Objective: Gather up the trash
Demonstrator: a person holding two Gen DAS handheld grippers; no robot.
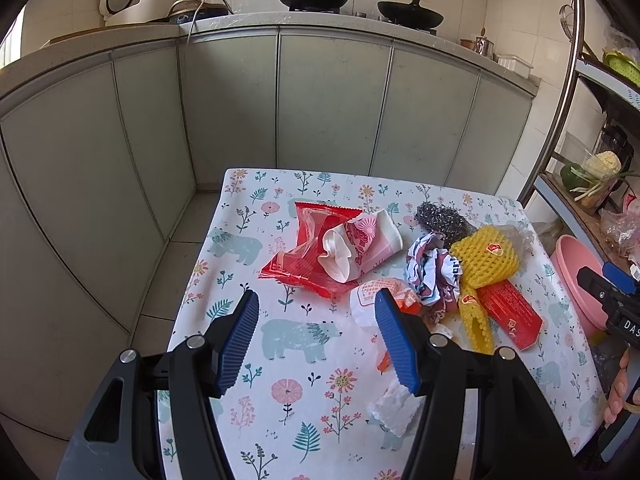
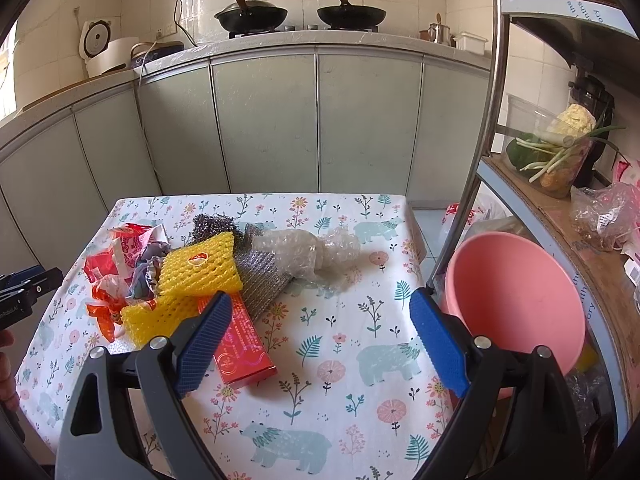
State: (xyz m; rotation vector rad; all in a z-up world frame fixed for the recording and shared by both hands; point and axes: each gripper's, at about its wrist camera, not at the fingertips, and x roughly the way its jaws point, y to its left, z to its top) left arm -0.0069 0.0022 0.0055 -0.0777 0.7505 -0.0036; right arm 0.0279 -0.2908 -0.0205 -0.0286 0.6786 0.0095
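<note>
A pile of trash lies on the floral-cloth table (image 1: 304,412): a red wrapper (image 1: 304,256), a crushed pink paper cup (image 1: 360,244), a steel scourer (image 1: 438,218), crumpled paper (image 1: 428,268), yellow foam fruit net (image 1: 482,258), a red box (image 1: 510,312) and a white foam scrap (image 1: 394,408). My left gripper (image 1: 316,322) is open and empty, above the table just short of the pile. My right gripper (image 2: 320,326) is open and empty; its left finger overlaps the red box (image 2: 244,344). Bubble wrap (image 2: 308,254) lies beyond the yellow net (image 2: 200,268).
A pink basin (image 2: 516,292) sits just off the table's right edge, beside a metal shelf rack (image 2: 480,152) holding vegetables and bags. Grey cabinets (image 1: 280,100) with woks and a rice cooker on the counter stand behind. Tiled floor lies left of the table.
</note>
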